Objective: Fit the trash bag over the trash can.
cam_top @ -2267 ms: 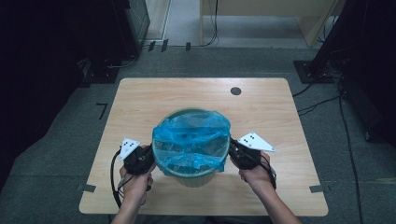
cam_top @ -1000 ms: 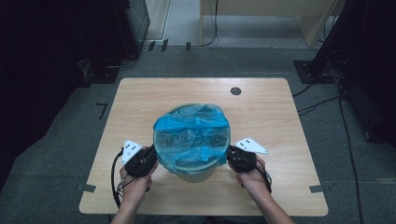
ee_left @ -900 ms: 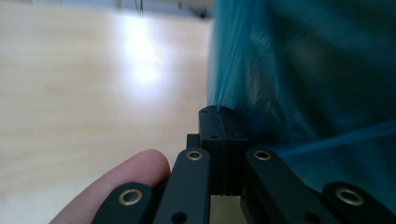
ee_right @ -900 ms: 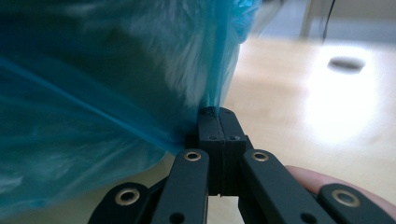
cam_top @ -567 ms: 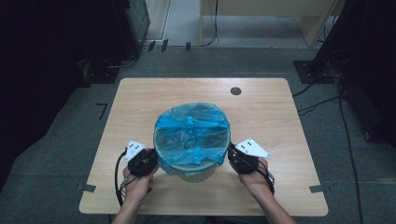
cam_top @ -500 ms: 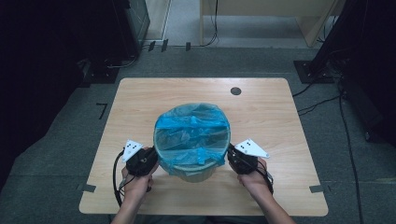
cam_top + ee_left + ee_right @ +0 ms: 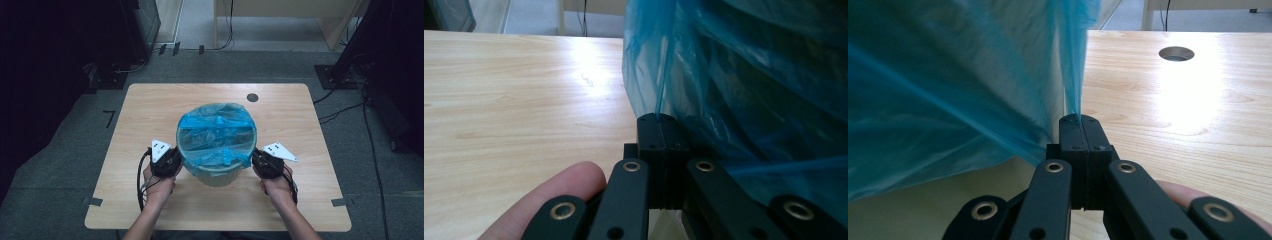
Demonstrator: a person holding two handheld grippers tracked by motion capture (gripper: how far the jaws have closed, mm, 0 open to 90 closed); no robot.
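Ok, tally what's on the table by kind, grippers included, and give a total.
Grippers: 2, the left gripper and the right gripper, each shut on the bag's film
Bins: 1, the pale bin
Bin bags: 1, the blue bag lining the bin
Total: 4

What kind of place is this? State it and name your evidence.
Probably a lab or recording workspace: a bare wooden table with a cable hole, loose cables on grey carpet, and dark equipment racks around it.

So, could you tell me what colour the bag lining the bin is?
Translucent blue bag, clearest in the high view.
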